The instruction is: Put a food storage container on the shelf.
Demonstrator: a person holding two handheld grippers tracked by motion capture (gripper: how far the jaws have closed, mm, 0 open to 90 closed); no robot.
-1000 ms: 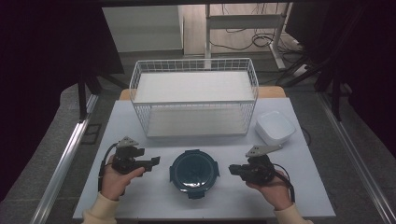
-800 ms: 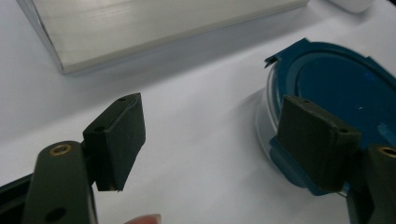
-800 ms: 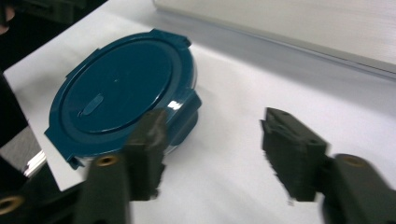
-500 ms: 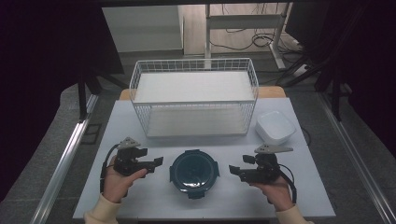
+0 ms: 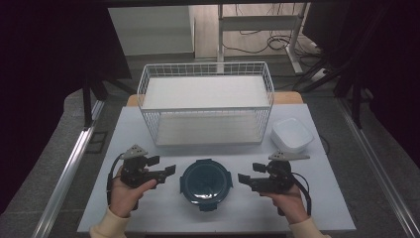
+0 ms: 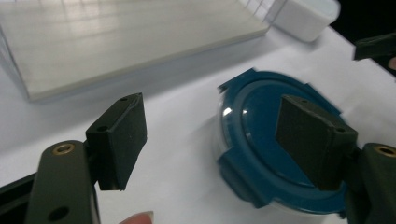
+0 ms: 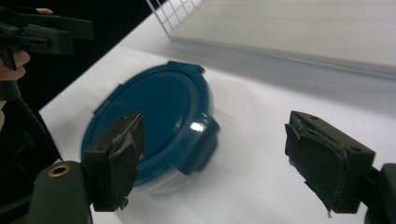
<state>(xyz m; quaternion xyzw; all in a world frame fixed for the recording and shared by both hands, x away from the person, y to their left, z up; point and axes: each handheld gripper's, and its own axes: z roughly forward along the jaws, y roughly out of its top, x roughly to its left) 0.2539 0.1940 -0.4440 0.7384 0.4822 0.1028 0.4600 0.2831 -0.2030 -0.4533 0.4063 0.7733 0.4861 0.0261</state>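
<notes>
We hold our left tongs [image 5: 171, 171] at about nine o'clock of the box [image 5: 206, 182], their tips just beside its rim and not touching it. In the left gripper view they [image 6: 210, 140] stand spread, with bare worktop [image 6: 177, 154] and the near edge of the box [image 6: 261, 140] between the pads.

The box, round with a blue clip-on lid, sits on the worktop [image 5: 163, 213] at the middle of the near edge, at six o'clock of the wire basket [image 5: 205, 101]. Its lid is on, with clips at its sides.

Our right tongs [image 5: 243, 178] sit at three o'clock of the box, tips near its rim but apart from it. In the right gripper view they [image 7: 219, 161] stand spread wide, having just been opening, with nothing gripped; the box [image 7: 154, 121] lies behind the left pad.

A white tub [image 5: 291, 135] rests at one o'clock of the box, just beside the basket's right end.
</notes>
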